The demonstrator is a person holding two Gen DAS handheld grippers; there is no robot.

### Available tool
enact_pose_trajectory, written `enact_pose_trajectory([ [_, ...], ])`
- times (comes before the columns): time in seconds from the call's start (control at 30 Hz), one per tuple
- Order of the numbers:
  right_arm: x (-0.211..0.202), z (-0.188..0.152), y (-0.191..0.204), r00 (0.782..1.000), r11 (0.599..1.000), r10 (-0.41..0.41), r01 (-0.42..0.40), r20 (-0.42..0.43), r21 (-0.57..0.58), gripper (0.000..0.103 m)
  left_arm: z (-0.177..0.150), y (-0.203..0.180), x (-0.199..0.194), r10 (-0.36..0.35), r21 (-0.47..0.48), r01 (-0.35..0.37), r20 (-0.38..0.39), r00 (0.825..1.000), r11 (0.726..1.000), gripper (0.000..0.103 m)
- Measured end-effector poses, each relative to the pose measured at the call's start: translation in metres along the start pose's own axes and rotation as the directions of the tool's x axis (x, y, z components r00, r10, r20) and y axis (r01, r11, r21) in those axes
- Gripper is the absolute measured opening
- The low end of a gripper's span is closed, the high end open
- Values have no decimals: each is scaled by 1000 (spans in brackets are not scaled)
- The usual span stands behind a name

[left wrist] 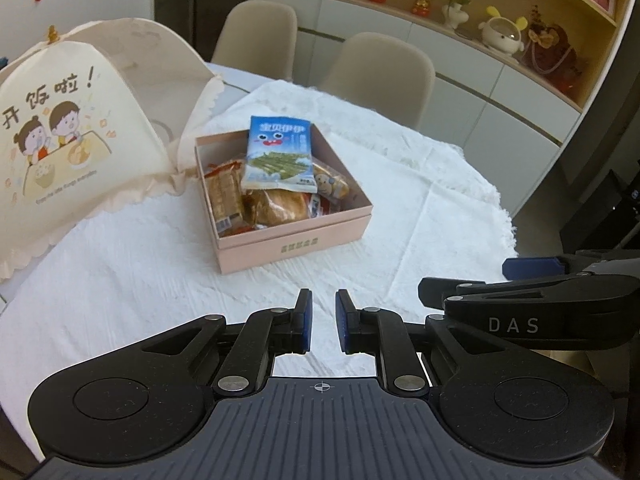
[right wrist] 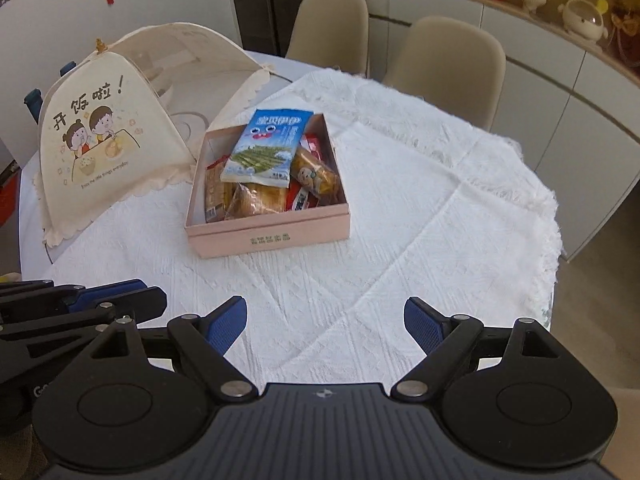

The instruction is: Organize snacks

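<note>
The box [left wrist: 294, 246] is the reference landmark: a pink, lidless carton standing on a white cloth [left wrist: 420, 200] that covers the round table. The snacks lie inside it. A blue packet [left wrist: 280, 154] rests on top, tilted against the far wall; a brown wrapped bar [left wrist: 224, 196] lies along the left wall, a bread pack [left wrist: 280, 208] sits in the middle, a printed roll [left wrist: 330, 186] lies toward the right wall, and a red-and-white wrapper [right wrist: 300, 200] sits in the near right corner. To the left of the box, just beside its far left corner, stands a cream mesh food cover [left wrist: 60, 148] with a cartoon print; its frilled hem touches or nearly touches the box wall, which cannot be resolved. Behind the box, past the table edge, stand two beige chairs [left wrist: 380, 68], and further back a cabinet shelf [left wrist: 500, 32] carries figurines. The cloth in front of the box is bare. The left gripper [left wrist: 322, 308] hovers over the cloth in front of the box, jaws clenched to a narrow gap with nothing between them. The right gripper [right wrist: 325, 312] hovers beside it, also in front of the box, jaws released wide and empty.
</note>
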State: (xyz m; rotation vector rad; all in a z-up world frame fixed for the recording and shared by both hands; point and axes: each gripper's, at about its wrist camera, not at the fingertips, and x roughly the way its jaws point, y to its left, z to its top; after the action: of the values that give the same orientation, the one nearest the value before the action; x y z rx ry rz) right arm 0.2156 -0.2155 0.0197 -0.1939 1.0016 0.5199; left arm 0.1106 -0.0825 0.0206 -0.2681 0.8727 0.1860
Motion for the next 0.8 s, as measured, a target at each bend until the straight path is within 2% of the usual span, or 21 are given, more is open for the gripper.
enact_pose_trajectory([
  [0.8, 21, 7, 5, 999, 1000, 11, -11, -37, -14, 87, 6, 12, 13, 1, -31, -2, -38, 999, 1000, 17],
])
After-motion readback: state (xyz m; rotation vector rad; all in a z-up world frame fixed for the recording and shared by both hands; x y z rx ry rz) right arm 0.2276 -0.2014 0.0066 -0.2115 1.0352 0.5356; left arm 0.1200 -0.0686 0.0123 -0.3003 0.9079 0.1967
